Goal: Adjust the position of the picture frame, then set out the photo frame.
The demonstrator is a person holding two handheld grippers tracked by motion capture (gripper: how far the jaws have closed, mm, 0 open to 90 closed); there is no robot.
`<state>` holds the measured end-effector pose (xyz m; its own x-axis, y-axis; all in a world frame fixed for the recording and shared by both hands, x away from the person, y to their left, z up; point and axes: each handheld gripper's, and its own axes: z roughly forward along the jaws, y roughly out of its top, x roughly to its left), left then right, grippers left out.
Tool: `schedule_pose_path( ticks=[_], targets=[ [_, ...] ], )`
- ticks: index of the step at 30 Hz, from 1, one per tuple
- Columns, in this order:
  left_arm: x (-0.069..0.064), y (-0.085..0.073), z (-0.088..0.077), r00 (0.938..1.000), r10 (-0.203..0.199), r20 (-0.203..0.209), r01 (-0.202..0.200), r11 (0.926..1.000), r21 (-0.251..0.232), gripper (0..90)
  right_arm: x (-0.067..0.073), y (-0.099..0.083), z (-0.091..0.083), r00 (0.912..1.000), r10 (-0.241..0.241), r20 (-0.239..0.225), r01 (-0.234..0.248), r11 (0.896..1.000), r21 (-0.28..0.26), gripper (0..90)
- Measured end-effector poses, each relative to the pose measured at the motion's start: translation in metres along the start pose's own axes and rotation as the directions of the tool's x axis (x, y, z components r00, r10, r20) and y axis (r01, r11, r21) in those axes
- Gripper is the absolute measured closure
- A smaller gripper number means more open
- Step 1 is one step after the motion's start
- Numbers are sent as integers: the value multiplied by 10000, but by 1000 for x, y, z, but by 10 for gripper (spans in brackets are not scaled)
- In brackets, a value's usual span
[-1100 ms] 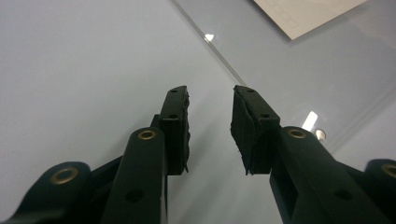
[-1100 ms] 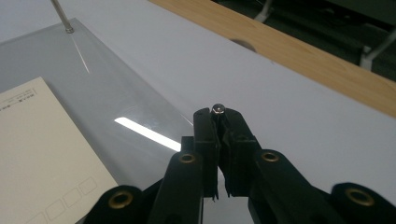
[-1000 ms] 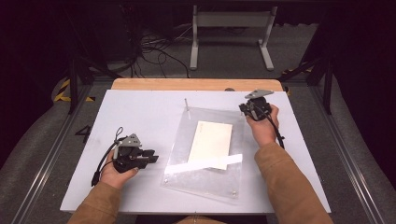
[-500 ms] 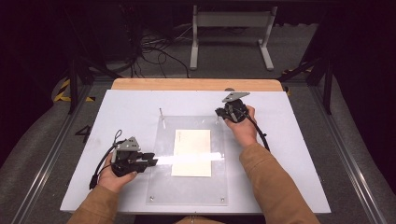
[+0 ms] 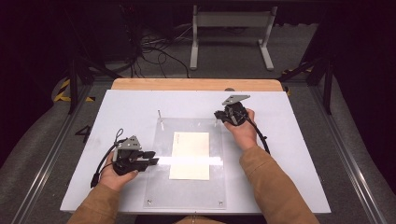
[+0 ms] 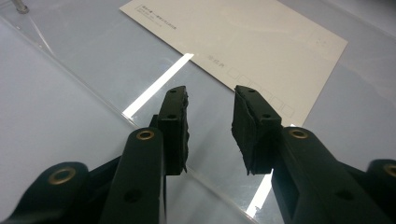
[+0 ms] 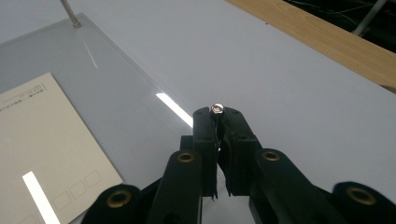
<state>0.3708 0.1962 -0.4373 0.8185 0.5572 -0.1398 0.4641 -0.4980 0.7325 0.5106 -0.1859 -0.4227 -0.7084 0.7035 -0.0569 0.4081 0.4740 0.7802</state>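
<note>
We've got the right gripper (image 7: 217, 122) pinching the corner pin (image 7: 216, 108) of that stiff, slippery clear sheet (image 5: 187, 186); left gripper (image 6: 210, 128) spread, empty.

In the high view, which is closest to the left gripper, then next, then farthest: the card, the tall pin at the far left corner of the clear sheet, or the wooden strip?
1. Card, just beside it.
2. Tall pin, farther up.
3. Wooden strip, along the table's far edge.
</note>
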Motion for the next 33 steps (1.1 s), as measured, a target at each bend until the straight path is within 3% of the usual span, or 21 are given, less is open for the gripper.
schedule_pose_path(
  ticks=[3, 5, 6, 9, 11, 16, 20, 24, 26, 28, 31, 33],
  targets=[
    [0, 1, -4, 9999, -46, -102, 43, 9996, -289, 610, 0, -3, -8, 9977, 674, -34, -675, 9964, -515, 712],
    [0, 1, -5, 9999, -96, -108, 92, 9994, -338, 578, 0, -4, -12, 9971, 759, -34, -759, 9954, -587, 676],
    [0, 1, -8, 9995, -288, -163, 280, 9984, -487, 567, 0, -4, -19, 9953, 966, -83, -970, 9931, -665, 597],
    [0, 2, -13, 9987, -456, -230, 438, 9962, -753, 545, 0, -7, -28, 9909, 1320, -261, -1341, 9854, -1053, 500],
    [0, 2, -16, 9984, -469, -313, 441, 9954, -849, 540, 0, -9, -31, 9888, 1454, -336, -1484, 9819, -1181, 491],
    [-1, 2, -19, 9973, -487, -542, 427, 9933, -1070, 523, -2, -11, -28, 9911, 1292, -316, -1320, 9851, -1103, 485],
    [-1, 1, -22, 9968, -491, -633, 415, 9924, -1161, 520, -4, -10, -20, 9934, 1040, -486, -1091, 9869, -1185, 515],
    [-3, -1, -22, 9965, -556, -622, 483, 9924, -1128, 518, -6, -12, -8, 9947, 712, -739, -783, 9921, -978, 656],
    [-3, -1, -23, 9970, -436, -636, 361, 9927, -1152, 515, -6, -11, -3, 9970, 405, -663, -464, 9949, -900, 707],
    [-4, -2, -23, 9969, -479, -632, 406, 9929, -1118, 513, -5, -10, 0, 9966, 445, -686, -506, 9947, -895, 736],
    [-4, -3, -23, 9971, -444, -620, 376, 9935, -1077, 510, -4, -8, 3, 9992, 269, -283, -290, 9966, -775, 835],
    [-3, -4, -23, 9973, -431, -600, 367, 9939, -1036, 510, -5, -7, 5, 9988, 425, -245, -442, 9960, -779, 845]
  ],
)
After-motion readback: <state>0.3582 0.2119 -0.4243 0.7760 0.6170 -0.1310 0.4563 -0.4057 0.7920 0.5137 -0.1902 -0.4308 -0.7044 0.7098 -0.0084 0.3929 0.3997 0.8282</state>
